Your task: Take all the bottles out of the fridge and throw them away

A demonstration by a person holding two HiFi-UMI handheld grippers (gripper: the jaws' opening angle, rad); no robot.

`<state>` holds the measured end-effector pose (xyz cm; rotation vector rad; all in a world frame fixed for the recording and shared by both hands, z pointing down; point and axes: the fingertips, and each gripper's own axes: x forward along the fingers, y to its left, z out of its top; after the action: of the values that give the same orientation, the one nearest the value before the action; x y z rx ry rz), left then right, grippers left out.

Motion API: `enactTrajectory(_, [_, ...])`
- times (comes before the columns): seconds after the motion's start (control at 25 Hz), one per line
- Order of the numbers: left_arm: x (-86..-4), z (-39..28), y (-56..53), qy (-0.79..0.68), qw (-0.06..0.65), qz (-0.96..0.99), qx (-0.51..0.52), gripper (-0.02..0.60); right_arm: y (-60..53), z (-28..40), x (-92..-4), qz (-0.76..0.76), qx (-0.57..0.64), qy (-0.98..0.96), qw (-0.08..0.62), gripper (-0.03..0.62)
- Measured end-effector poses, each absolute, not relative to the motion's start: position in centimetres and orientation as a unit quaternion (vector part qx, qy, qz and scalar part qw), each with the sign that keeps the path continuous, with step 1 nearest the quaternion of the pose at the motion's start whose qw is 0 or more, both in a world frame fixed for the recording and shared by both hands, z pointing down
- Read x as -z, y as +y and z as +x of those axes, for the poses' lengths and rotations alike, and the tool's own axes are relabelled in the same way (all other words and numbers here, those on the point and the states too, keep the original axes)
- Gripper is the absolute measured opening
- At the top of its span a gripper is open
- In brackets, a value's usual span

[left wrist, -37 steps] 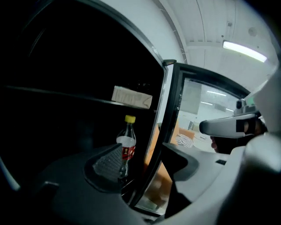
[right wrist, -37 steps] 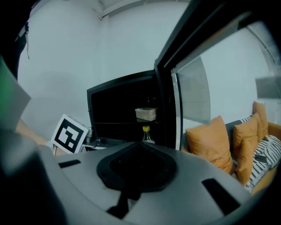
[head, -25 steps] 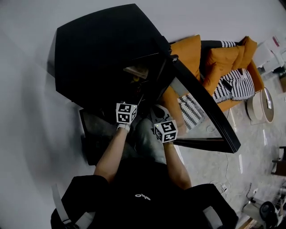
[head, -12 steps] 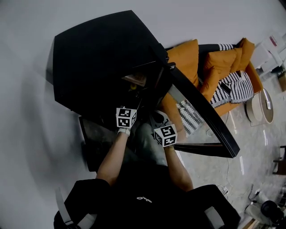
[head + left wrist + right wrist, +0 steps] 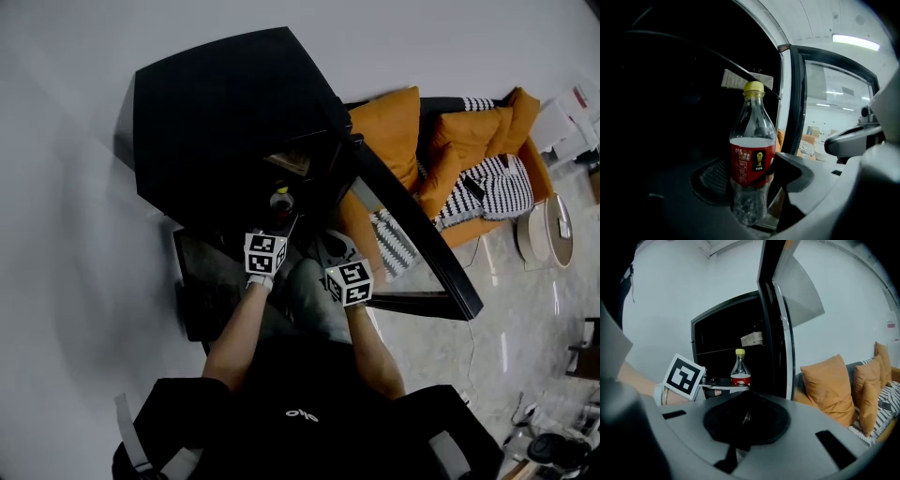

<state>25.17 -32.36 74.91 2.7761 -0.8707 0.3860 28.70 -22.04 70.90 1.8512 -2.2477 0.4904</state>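
Black fridge (image 5: 220,117) against a pale wall, with its glass-fronted door (image 5: 412,230) swung wide open toward the right of the head view. The interior is dark; a pale tag (image 5: 745,79) hangs on a shelf edge inside.

Left tongs (image 5: 747,180): grasping the bottle (image 5: 751,140). The jaws have just been closing, and the bottle stands between them, with the right jaw pressed against the label. The bottle is clear plastic with a yellow cap and a red label band, and it is upright. It sits at the open front of the fridge, in front of the dark interior. Whether its base rests on a shelf or hangs free cannot be told. In the head view the yellow cap shows just ahead of the left marker cube (image 5: 265,255), at the edge of the fridge opening.

Right tongs (image 5: 746,418): clenched, jaws fully together, nothing between them. This unit is held just to the right of the left one, near the lower edge of the open door, and it points toward the fridge front. From its view the bottle (image 5: 740,371) is seen ahead, upright in the left tongs (image 5: 717,383).

An orange sofa (image 5: 398,127) with a black-and-white striped blanket (image 5: 487,183) stands beyond the open door, to the right of the fridge.
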Motion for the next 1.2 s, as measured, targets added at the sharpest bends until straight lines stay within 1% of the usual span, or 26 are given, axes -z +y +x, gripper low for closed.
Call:
enactTrajectory(0.2, [-71.9, 22.0, -27.6, -0.301, 0.133, 0.930, -0.163, 0.284, -19.2, 26.9, -65.5, 0.610, -0.182, -0.764, 0.102, 0.009])
enactTrajectory(0.6, [-62.7, 18.6, -19.3, -0.290, 0.156, 0.928, -0.175, 0.274, -12.4, 24.2, -54.6, 0.610, -0.195, -0.761, 0.105, 0.009])
enactTrajectory(0.72, [-60.1, 17.7, -17.4, -0.288, 0.151, 0.931, -0.169, 0.273, -10.5, 23.8, -52.8, 0.615, -0.196, -0.757, 0.102, 0.009])
enactTrajectory(0.88, [-55.5, 16.5, -16.0, -0.301, 0.134, 0.934, -0.134, 0.273, -9.0, 23.7, -50.8, 0.616, -0.187, -0.759, 0.095, 0.009])
enactTrajectory(1.2, [-49.2, 12.7, -14.8, -0.375, 0.104, 0.917, -0.092, 0.273, -9.5, 22.4, -47.3, 0.567, -0.158, -0.803, 0.092, 0.009])
